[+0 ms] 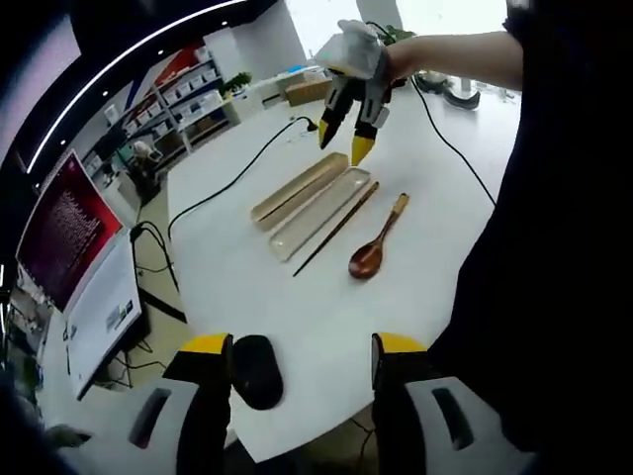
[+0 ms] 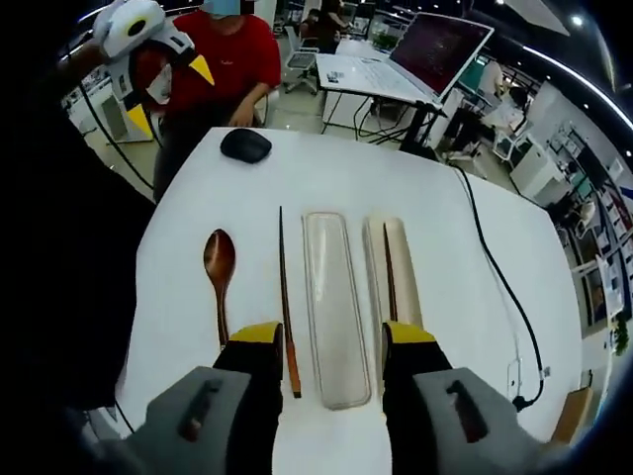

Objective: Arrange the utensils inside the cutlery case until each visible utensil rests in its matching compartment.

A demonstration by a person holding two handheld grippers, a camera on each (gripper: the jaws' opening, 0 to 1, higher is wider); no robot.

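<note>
On the white bench [image 2: 415, 178] lie a wooden spoon [image 2: 219, 269], one chopstick [image 2: 285, 297] beside it, a clear case lid [image 2: 334, 302], and the case tray [image 2: 401, 262] holding the other chopstick [image 2: 389, 272]. Both the right tongs [image 2: 331, 341] and the left tongs [image 1: 302, 351] hover wide and empty; a black mouse [image 1: 256, 370] sits near the left tongs.
</note>
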